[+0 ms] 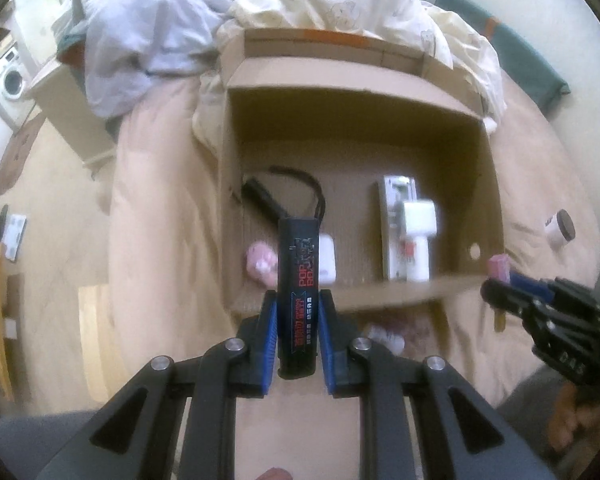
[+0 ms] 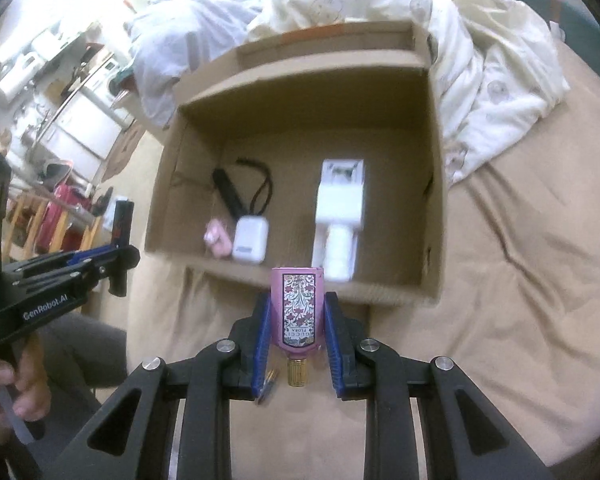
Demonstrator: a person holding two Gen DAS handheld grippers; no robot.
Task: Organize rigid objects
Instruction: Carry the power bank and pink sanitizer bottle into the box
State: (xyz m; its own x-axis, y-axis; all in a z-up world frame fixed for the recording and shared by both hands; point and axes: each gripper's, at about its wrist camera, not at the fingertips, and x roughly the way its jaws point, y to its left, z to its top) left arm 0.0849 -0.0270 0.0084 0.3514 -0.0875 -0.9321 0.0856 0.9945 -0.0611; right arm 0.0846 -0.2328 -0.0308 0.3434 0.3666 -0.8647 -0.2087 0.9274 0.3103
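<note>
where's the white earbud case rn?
Inside the cardboard box, near its front-left corner: the white earbud case lies between the pink item and the black strapped stick.

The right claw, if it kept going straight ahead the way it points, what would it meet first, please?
Probably the near wall of the cardboard box: the right claw, shut on the pink perfume bottle, points at that edge. If it passes above the rim, the white bottle inside lies next. Depth is unclear.

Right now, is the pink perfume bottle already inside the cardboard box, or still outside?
Outside. The pink perfume bottle is clamped in the right gripper, cap toward the camera, short of the cardboard box's near wall.
</note>
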